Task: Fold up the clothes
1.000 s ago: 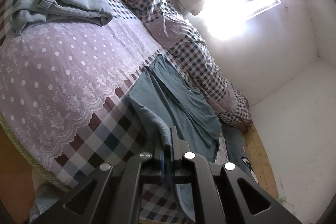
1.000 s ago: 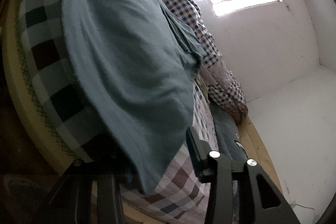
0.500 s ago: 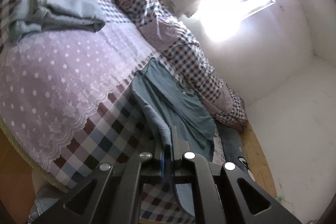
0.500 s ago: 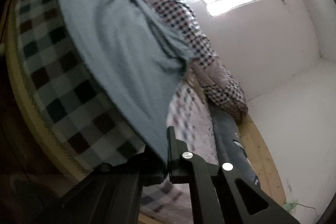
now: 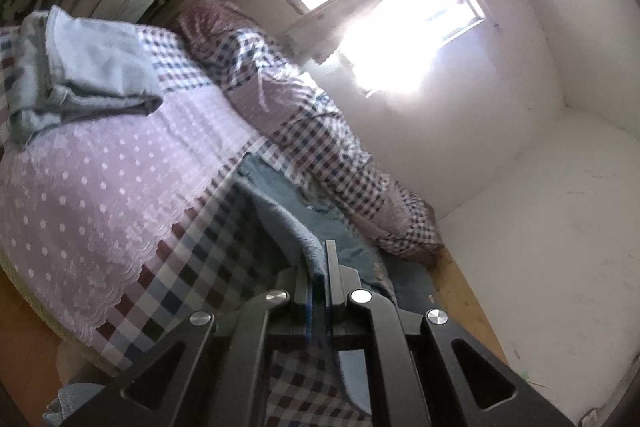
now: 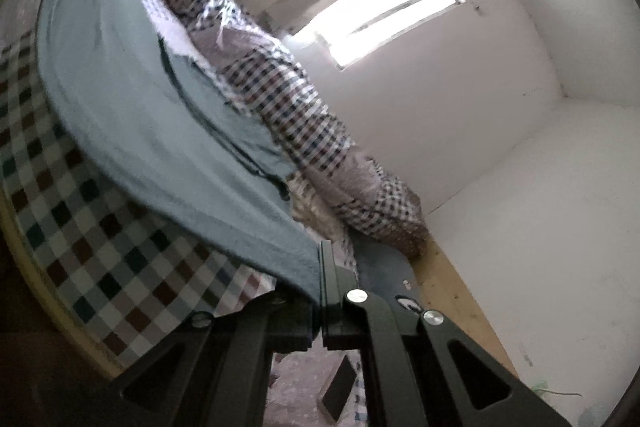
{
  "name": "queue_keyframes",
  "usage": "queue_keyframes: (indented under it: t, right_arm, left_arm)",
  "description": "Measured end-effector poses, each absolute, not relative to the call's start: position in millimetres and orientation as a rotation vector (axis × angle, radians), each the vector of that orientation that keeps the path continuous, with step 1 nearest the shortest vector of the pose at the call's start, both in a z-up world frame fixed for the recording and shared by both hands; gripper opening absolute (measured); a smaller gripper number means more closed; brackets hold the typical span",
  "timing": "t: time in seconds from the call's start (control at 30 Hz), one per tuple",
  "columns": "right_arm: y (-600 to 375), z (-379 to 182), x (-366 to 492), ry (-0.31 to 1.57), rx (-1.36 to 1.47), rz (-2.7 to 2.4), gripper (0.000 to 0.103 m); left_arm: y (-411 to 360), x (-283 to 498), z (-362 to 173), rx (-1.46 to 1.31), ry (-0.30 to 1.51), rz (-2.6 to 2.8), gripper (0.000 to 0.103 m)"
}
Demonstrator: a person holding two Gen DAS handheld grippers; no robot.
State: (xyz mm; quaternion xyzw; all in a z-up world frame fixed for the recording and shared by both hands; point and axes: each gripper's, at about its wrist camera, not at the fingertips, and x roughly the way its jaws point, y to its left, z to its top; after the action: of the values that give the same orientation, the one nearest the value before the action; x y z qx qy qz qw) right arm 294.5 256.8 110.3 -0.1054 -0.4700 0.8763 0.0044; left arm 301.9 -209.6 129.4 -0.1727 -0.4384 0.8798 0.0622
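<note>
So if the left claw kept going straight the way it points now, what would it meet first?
The left claw is shut on the teal garment, so that cloth is already in it. Past the garment, the checked quilt rolled along the wall looks like the first thing in line, though the fisheye leaves depth unclear.

Matt teal cloth shirt [image 6: 132,99], lacy dotted bedspread [image 5: 92,195], matt black plastic gripper [image 5: 320,267] w/ shiny screws.

Left hand-held gripper [image 5: 319,267] clamped tight; right hand-held gripper [image 6: 320,267] apparently likewise, both near level.

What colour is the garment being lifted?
Plain dusty blue-grey garment, clearest in the right wrist view.
</note>
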Motion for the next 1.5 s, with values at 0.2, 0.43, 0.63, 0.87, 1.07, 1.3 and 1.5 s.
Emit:
queue_keyframes:
  t: [0.2, 0.43, 0.63, 0.87, 1.07, 1.3, 1.5]
  right_arm:
    - [257, 152, 305, -1.442, -0.273, 2.757, 0.0]
    - [253, 189, 334, -1.456, -0.187, 2.755, 0.0]
    - [252, 223, 366, -1.453, -0.095, 2.743, 0.0]
    - [251, 252, 407, -1.486, -0.032, 2.73, 0.0]
    - [257, 274, 440, -1.474, -0.005, 2.735, 0.0]
    - [280, 313, 465, -1.332, 0.017, 2.777, 0.0]
    - [285, 313, 434, -1.322, -0.132, 2.824, 0.0]
  left_arm:
    - [-215, 318, 155, -0.46, -1.333, 2.621, 0.002]
    - [-225, 347, 188, -0.369, -1.32, 2.612, 0.002]
    - [-230, 375, 218, -0.278, -1.279, 2.614, 0.002]
    - [-235, 405, 245, -0.209, -1.252, 2.61, 0.002]
    - [-228, 429, 272, -0.17, -1.181, 2.605, 0.002]
    - [-216, 441, 308, -0.124, -1.07, 2.649, 0.002]
    - [-218, 391, 299, -0.265, -1.114, 2.691, 0.002]
